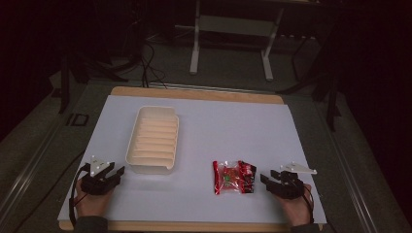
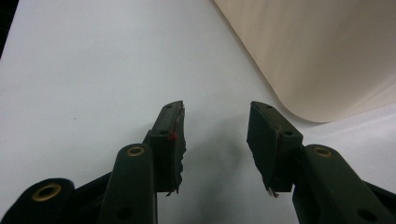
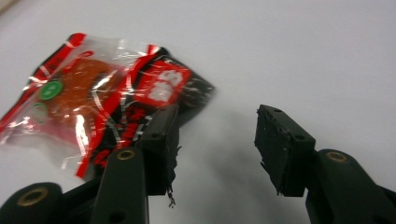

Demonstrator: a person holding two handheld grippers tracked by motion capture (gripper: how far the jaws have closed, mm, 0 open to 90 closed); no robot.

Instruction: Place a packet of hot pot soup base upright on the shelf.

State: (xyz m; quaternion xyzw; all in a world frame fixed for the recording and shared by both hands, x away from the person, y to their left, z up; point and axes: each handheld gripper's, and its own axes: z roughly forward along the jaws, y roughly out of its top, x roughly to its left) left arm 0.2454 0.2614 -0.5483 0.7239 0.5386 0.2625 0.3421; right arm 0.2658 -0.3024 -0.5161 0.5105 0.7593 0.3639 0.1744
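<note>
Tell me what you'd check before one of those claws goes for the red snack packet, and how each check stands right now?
1. Right gripper open: ok, jaws apart in its own view.
2. Left gripper open: ok, nothing between its jaws.
3. Snack packet within reach: ok, it lies flat just beside the right gripper.
4. Packet lined up between the right jaws: not ok, it sits off to one side, partly behind one jaw.
5. Cream tray free to take something: ok, nothing lies in it.
6. Packet sealed: cannot tell.
</note>
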